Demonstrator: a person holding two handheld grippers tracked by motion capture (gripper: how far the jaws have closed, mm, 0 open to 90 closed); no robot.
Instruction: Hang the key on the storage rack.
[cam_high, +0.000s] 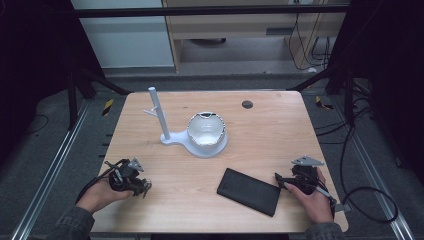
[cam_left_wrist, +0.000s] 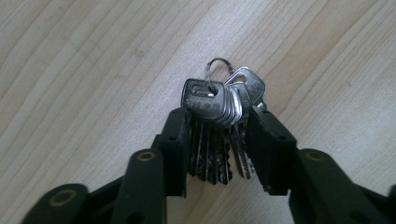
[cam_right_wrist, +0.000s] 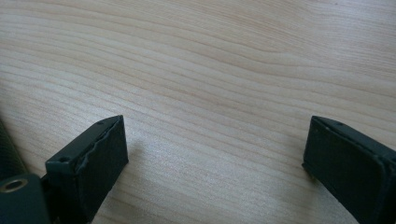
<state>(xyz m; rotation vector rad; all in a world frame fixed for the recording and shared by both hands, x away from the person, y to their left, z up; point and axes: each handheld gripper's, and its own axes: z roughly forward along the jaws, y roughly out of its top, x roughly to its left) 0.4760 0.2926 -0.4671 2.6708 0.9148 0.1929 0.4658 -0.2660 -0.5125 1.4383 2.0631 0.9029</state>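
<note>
One container stands on my table (cam_high: 280, 125): a white bowl (cam_high: 206, 131) seated on the round pad of a white stand (cam_high: 172, 137), whose upright post with a short side peg rises just beside the bowl on the left. From the high view I cannot tell whether the bowl holds anything; its inside reads as plain white.

All positions below are given relative to the bowl.

Left gripper (cam_high: 141, 186): I hold it toward the near edge and to the left of the bowl, well apart from it. In the left gripper view, the left gripper (cam_left_wrist: 217, 133) has its jaws drawn in on a bunch of keys (cam_left_wrist: 219, 105). The key blades sit between the two black jaws, and the key heads and a wire ring (cam_left_wrist: 218, 70) stick out past the jaw tips, over the bare wood. The jaws press the bunch from both sides.

Right gripper (cam_high: 281, 181): I hold it toward the near edge and to the right of the bowl, well apart from it. In the right gripper view, the right gripper (cam_right_wrist: 215, 144) has its jaws spread wide, with bare wood grain between them and nothing held.

A flat black case (cam_high: 249, 191) lies near the front edge, on the near side of the bowl and slightly to its right, just beside the right gripper's tips. I cannot tell whether they touch.

A small dark disc (cam_high: 247, 104) lies beyond the bowl, toward the far edge.
</note>
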